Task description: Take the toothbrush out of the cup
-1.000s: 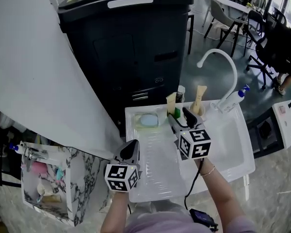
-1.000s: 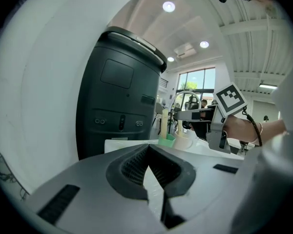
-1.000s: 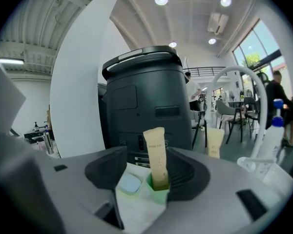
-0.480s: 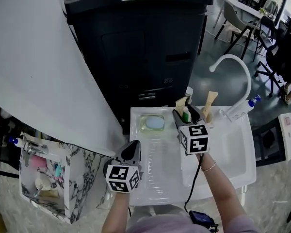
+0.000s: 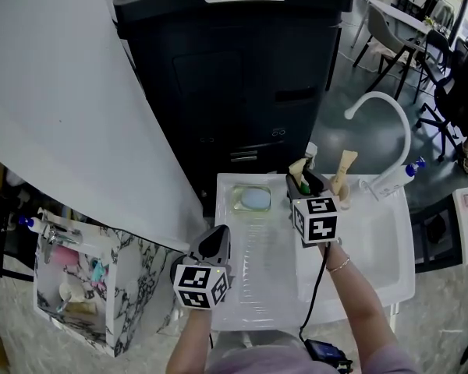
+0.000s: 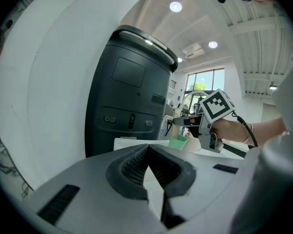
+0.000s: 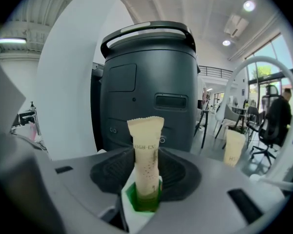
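Observation:
A small green cup [image 5: 304,187] stands at the back of the white sink counter [image 5: 242,287] with a cream-wrapped toothbrush [image 5: 298,170] upright in it. My right gripper [image 5: 303,179] reaches over the cup. In the right gripper view the wrapped toothbrush [image 7: 146,155] rises between the two dark pads [image 7: 110,172] above the cup [image 7: 145,201]; the jaws are closing around it and I see no firm press. My left gripper [image 5: 217,240] hangs shut over the ribbed drainboard, holding nothing, its pads [image 6: 132,167] meeting in a point.
A second cream packet [image 5: 345,164] stands just right of the cup. A soap dish [image 5: 252,199] lies to its left. A white curved tap [image 5: 382,104] arches over the basin. A tall black bin [image 5: 234,68] stands behind. A marble-patterned rack [image 5: 70,287] is at lower left.
My right gripper moved forward and down onto the cup, and its jaws narrowed around the wrapped toothbrush. The left gripper stayed put over the drainboard.

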`<state>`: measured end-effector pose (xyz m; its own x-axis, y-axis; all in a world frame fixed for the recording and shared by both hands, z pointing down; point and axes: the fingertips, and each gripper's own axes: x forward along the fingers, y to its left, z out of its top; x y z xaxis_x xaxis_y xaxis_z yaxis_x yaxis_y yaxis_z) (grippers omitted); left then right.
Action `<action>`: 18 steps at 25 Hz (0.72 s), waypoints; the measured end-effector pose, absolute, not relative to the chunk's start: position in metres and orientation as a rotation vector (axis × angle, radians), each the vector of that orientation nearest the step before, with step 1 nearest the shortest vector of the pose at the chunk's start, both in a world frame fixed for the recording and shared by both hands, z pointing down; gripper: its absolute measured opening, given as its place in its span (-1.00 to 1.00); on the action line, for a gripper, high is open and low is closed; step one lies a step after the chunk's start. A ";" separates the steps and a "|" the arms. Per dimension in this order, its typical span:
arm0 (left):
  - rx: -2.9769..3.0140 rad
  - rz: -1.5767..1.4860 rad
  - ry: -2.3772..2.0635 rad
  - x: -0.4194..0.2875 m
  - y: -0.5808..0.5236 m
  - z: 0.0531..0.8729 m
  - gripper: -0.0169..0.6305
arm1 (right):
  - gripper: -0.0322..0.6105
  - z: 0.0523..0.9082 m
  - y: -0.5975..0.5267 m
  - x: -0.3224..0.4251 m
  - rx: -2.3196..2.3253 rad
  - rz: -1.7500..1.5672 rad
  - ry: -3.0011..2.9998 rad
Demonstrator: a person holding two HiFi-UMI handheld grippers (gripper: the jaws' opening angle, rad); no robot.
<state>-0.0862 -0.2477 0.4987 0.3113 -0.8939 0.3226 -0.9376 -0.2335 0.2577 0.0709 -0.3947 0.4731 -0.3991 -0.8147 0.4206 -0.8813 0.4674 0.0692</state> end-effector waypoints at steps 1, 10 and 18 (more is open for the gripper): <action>2.185 0.148 -1.631 -0.087 -0.247 0.498 -0.95 | -0.44 0.472 -0.395 0.072 1.432 0.229 -2.324; 2.213 0.132 -1.637 -0.086 -0.243 0.485 -0.95 | -0.66 0.430 -0.385 0.080 1.554 0.190 -2.397; 2.252 0.106 -1.632 -0.086 -0.234 0.471 -0.95 | -0.67 0.372 -0.351 0.093 1.667 0.135 -2.487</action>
<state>-0.0860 -0.2342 0.4710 0.3311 -0.9055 0.2653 -0.9322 -0.2703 0.2409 0.0927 -0.3508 0.3718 -0.3738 -0.9119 0.1694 -0.9249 0.3802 0.0062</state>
